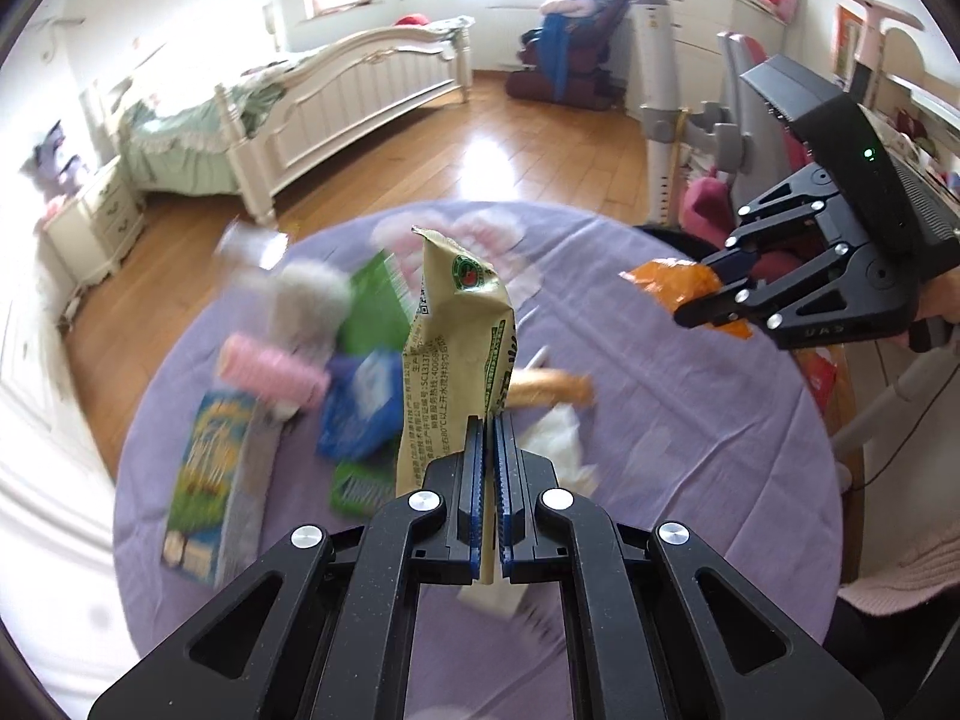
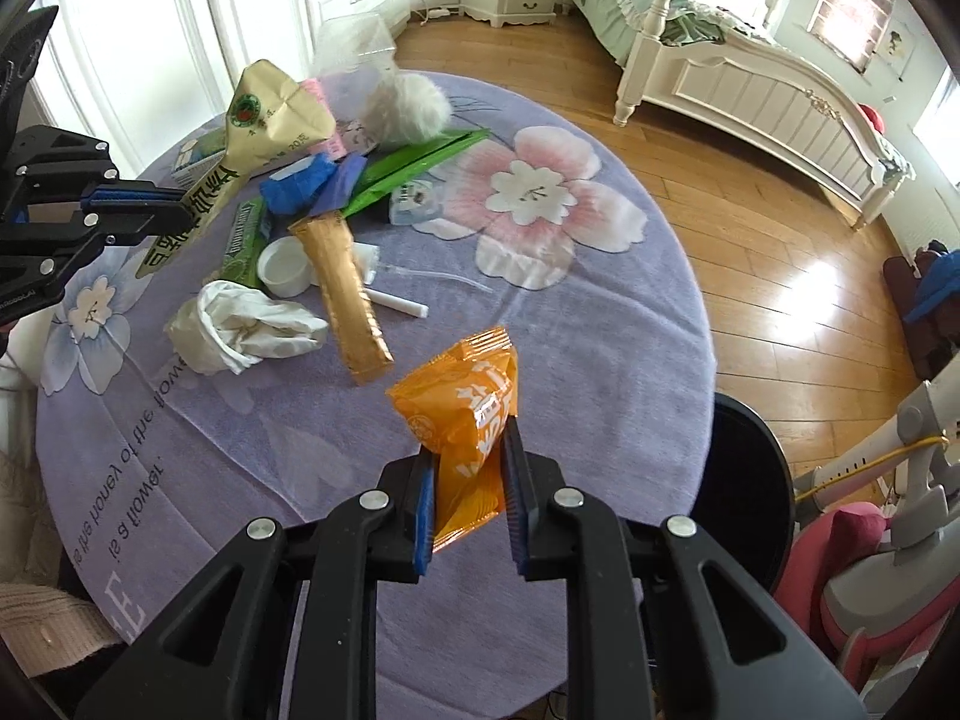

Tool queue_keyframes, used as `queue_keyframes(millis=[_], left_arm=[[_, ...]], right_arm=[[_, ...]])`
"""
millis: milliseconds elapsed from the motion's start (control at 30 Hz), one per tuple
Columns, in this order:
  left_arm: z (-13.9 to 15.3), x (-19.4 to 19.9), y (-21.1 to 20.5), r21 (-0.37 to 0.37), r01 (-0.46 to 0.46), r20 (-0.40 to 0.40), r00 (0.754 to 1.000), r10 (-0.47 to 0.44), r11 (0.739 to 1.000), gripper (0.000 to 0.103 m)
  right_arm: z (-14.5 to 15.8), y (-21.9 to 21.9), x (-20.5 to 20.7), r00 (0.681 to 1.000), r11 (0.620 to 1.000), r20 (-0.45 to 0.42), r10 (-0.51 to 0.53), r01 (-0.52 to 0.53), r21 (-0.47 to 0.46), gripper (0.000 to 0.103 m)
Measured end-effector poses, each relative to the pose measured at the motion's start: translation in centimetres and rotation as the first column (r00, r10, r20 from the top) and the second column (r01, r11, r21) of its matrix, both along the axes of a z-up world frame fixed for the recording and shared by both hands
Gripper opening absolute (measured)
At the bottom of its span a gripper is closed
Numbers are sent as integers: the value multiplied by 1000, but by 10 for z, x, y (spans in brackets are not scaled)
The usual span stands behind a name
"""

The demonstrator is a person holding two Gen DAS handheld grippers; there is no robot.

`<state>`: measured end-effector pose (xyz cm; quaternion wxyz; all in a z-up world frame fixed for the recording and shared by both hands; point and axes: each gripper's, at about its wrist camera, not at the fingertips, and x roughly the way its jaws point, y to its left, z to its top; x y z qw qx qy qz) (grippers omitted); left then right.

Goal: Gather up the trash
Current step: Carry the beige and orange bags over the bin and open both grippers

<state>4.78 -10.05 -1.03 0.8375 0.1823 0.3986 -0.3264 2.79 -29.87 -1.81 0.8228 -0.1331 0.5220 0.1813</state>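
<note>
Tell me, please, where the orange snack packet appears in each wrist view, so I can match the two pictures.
Left wrist view: orange snack packet at right of centre, clamped in the right claw.
Right wrist view: the packet sits bottom centre, between that claw's pads.
Shared landmark: the gold stick sachet lying on the purple cloth.

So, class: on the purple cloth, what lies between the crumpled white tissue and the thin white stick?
In the right wrist view, the gold sachet lies slantwise between the tissue and the white stick, on the cloth.
</note>
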Motion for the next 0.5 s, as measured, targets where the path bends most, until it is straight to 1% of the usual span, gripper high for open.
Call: queue_keyframes(millis=[167, 500], left_arm=[[9, 9, -52, -27, 85, 9, 996, -84, 996, 5], [5, 24, -160, -49, 224, 2, 975, -224, 973, 5]], right_arm=[[2, -31, 1, 998, 998, 17, -58, 58, -17, 18], [-4, -109, 6, 977, 977, 33, -209, 210, -38, 18]])
